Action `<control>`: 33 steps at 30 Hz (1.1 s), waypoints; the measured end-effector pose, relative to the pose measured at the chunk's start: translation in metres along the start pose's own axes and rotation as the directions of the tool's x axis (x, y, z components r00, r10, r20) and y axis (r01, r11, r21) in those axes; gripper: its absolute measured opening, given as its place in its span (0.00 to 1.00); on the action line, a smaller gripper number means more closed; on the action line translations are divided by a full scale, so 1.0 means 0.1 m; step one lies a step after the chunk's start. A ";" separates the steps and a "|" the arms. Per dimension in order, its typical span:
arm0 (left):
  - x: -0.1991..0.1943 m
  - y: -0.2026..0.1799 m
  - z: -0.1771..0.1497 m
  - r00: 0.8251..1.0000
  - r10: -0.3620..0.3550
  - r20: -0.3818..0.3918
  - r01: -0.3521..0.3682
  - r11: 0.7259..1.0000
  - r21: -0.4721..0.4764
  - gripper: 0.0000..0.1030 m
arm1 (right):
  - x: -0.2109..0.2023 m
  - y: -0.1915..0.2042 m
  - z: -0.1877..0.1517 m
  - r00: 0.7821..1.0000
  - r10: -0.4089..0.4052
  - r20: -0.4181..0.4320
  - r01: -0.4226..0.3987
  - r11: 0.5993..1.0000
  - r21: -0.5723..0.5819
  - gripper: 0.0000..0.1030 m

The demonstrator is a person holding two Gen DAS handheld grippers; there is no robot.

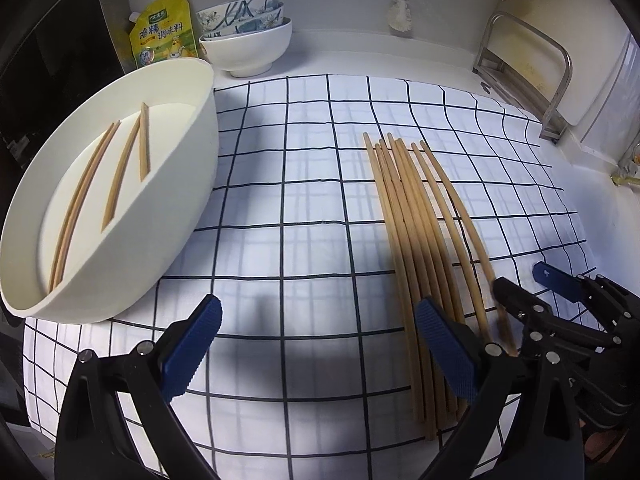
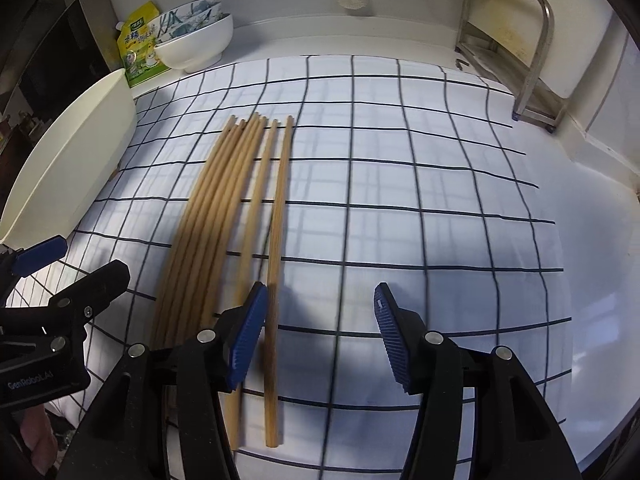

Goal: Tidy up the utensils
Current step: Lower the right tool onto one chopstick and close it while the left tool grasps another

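Note:
Several wooden chopsticks [image 1: 416, 240] lie side by side on the checked cloth [image 1: 300, 200]. A white oval tub [image 1: 188, 184] at the left holds several more chopsticks [image 1: 120, 176]. My left gripper [image 1: 320, 344] hovers open over the cloth, with its right pad [image 1: 444, 348] above the near ends of the bundle. In the right wrist view my right gripper [image 2: 320, 332] is open over the bundle [image 2: 208, 216]. The rightmost chopstick [image 2: 276, 240] lies between the jaws, close beside the left pad [image 2: 248, 336], and is not gripped. The left gripper [image 2: 76, 264] shows at the left edge there.
Stacked bowls [image 1: 244, 36] and a yellow seasoning pouch [image 1: 164, 32] stand at the back left. A metal rack [image 1: 524, 80] stands at the back right against the wall. A white brush [image 1: 400, 12] hangs on the back wall. The tub [image 2: 80, 152] borders the cloth's left side.

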State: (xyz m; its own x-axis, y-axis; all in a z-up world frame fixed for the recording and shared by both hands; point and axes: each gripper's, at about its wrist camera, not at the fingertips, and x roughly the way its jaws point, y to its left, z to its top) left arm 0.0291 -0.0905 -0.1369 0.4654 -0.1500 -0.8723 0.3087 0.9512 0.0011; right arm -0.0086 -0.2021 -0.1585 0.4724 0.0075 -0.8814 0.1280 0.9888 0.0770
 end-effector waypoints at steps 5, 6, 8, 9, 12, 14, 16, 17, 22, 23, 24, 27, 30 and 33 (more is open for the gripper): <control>0.08 -0.04 -0.01 1.000 0.003 -0.013 -0.003 1.000 0.002 0.94 | -0.03 -0.12 -0.02 1.000 -0.010 0.005 0.010 1.000 0.019 0.51; 0.09 -0.05 -0.01 1.000 0.003 -0.015 -0.003 1.000 0.001 0.94 | -0.03 -0.13 -0.02 1.000 -0.007 0.006 0.007 1.000 0.019 0.51; 0.10 -0.05 -0.01 1.000 0.004 -0.018 -0.004 1.000 -0.005 0.94 | -0.04 -0.11 -0.02 1.000 0.002 0.014 -0.002 1.000 0.011 0.51; 0.11 -0.05 -0.01 1.000 0.004 -0.018 -0.004 1.000 -0.008 0.94 | -0.05 -0.10 -0.03 1.000 0.002 0.017 -0.002 1.000 0.004 0.51; 0.14 -0.06 -0.01 1.000 0.017 -0.021 -0.017 1.000 -0.005 0.94 | -0.03 -0.08 -0.04 1.000 0.004 0.020 -0.004 1.000 0.000 0.51; 0.16 -0.08 -0.02 0.999 0.036 -0.026 -0.035 0.999 0.003 0.94 | -0.02 -0.08 -0.04 1.000 0.009 0.021 -0.009 1.000 0.004 0.51; 0.18 -0.09 -0.04 0.998 0.049 -0.027 -0.049 0.999 0.010 0.94 | -0.02 -0.09 -0.05 1.000 0.012 0.025 -0.012 1.000 0.005 0.51; 0.19 -0.10 -0.05 0.998 0.057 -0.027 -0.056 0.998 0.014 0.94 | -0.02 -0.09 -0.05 1.000 0.013 0.026 -0.013 1.000 0.004 0.51; 0.19 -0.11 -0.05 0.998 0.056 -0.020 -0.056 0.998 0.008 0.94 | -0.02 -0.09 -0.06 0.999 0.014 0.035 -0.013 1.000 -0.004 0.52; 0.19 -0.11 -0.05 0.998 0.056 -0.020 -0.056 0.998 0.007 0.94 | -0.02 -0.09 -0.05 0.999 0.013 0.036 -0.013 1.000 -0.005 0.52; 0.20 -0.12 -0.04 0.998 0.058 -0.020 -0.058 0.998 0.008 0.94 | -0.01 -0.09 -0.05 0.999 0.013 0.037 -0.013 1.000 -0.006 0.52; 0.25 -0.15 -0.03 0.996 0.079 -0.038 -0.078 0.997 0.021 0.94 | -0.01 -0.09 -0.04 0.999 0.015 0.036 -0.015 1.000 -0.009 0.52; 0.27 -0.12 -0.03 0.996 0.078 -0.041 -0.078 0.997 0.010 0.95 | -0.01 -0.11 -0.04 0.999 0.018 0.034 -0.018 1.000 -0.013 0.52; 0.27 -0.08 -0.02 0.996 0.083 -0.041 -0.084 0.996 -0.006 0.95 | -0.01 -0.09 -0.04 0.999 0.012 0.034 -0.011 1.000 -0.028 0.52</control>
State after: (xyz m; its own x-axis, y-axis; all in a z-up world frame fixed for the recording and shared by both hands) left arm 0.0375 -0.1021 -0.1618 0.4546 -0.0589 -0.8887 0.2637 0.9620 0.0711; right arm -0.0139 -0.2103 -0.1604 0.5032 0.0141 -0.8640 0.0983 0.9924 0.0734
